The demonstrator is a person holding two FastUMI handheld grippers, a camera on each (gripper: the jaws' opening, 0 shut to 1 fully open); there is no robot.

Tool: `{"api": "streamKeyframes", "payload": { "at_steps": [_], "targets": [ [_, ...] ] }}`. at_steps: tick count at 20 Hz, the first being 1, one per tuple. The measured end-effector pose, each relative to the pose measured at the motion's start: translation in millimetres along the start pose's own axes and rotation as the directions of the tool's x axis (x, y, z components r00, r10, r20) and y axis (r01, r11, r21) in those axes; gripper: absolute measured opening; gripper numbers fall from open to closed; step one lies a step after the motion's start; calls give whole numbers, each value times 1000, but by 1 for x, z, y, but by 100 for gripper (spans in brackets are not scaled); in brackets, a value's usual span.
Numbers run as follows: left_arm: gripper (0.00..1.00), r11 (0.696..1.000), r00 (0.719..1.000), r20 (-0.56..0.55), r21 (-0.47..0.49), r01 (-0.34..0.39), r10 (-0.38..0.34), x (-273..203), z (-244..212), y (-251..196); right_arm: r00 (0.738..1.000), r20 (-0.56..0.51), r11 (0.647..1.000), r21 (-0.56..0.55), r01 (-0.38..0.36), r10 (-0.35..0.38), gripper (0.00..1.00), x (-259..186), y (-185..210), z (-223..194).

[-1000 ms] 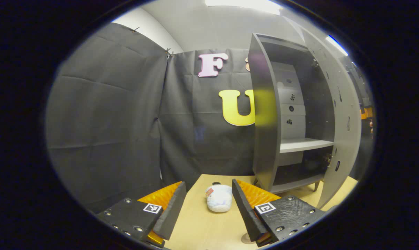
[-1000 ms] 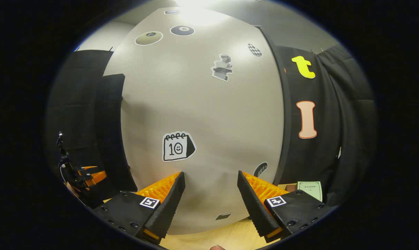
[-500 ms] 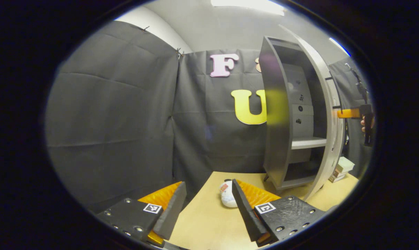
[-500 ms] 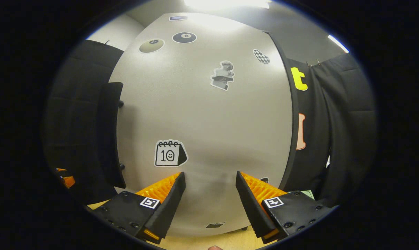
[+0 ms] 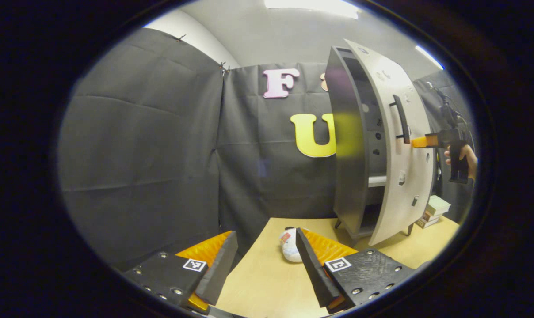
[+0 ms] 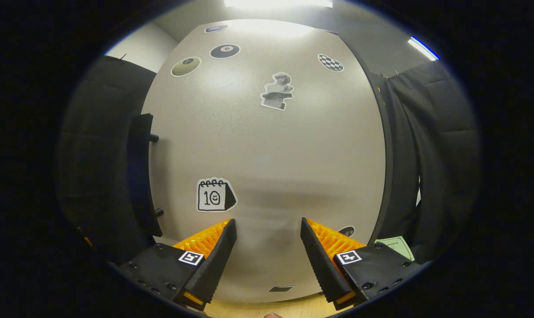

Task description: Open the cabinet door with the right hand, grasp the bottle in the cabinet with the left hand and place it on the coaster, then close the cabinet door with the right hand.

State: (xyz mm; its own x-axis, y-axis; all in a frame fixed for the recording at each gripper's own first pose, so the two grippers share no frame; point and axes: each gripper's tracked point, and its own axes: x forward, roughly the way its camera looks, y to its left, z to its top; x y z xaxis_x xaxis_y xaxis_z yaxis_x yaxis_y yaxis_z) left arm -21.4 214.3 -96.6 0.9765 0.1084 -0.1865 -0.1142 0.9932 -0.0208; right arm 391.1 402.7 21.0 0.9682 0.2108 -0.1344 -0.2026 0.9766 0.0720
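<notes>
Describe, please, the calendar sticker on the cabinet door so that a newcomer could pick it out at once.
Start at the pale grey cabinet door in the right gripper view, with its dark handle on the left edge. The calendar sticker sits low on the left half, just above the right tool. Unlike the round ball stickers and the bust sticker higher up, it is a boxy spiral-topped pad with a smiley.

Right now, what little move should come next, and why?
Probably keep pushing the cabinet door shut with the right tool: its fingers are open against the door's front, and the left gripper view shows the door still ajar.
</notes>
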Motion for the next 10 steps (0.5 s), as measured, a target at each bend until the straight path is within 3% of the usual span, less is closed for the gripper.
{"api": "streamKeyframes", "payload": {
  "at_steps": [2,3,4,5,7,10],
  "targets": [
    [80,1000,1000,5,0,24,-24,2,4,-5,1000,-6,1000,-1,11,-11,89,-1,2,-3],
    [80,999,999,7,-1,38,-38,4,5,-10,1000,-11,1000,2,18,-17,93,-2,4,-5],
    [80,999,999,7,-2,51,-51,6,6,-14,1000,-14,1000,8,17,-17,89,-3,6,-6],
    [80,998,998,5,-4,66,-66,8,8,-19,1000,-16,1000,13,9,-9,93,-5,8,-7],
    [80,995,995,1,-9,96,-96,14,10,-33,1000,-4,1000,0,-2,2,89,-21,11,-7],
    [80,993,992,26,-8,122,-122,18,28,-61,1000,17,1000,-19,-24,25,94,-57,4,-6]
  ]
}}
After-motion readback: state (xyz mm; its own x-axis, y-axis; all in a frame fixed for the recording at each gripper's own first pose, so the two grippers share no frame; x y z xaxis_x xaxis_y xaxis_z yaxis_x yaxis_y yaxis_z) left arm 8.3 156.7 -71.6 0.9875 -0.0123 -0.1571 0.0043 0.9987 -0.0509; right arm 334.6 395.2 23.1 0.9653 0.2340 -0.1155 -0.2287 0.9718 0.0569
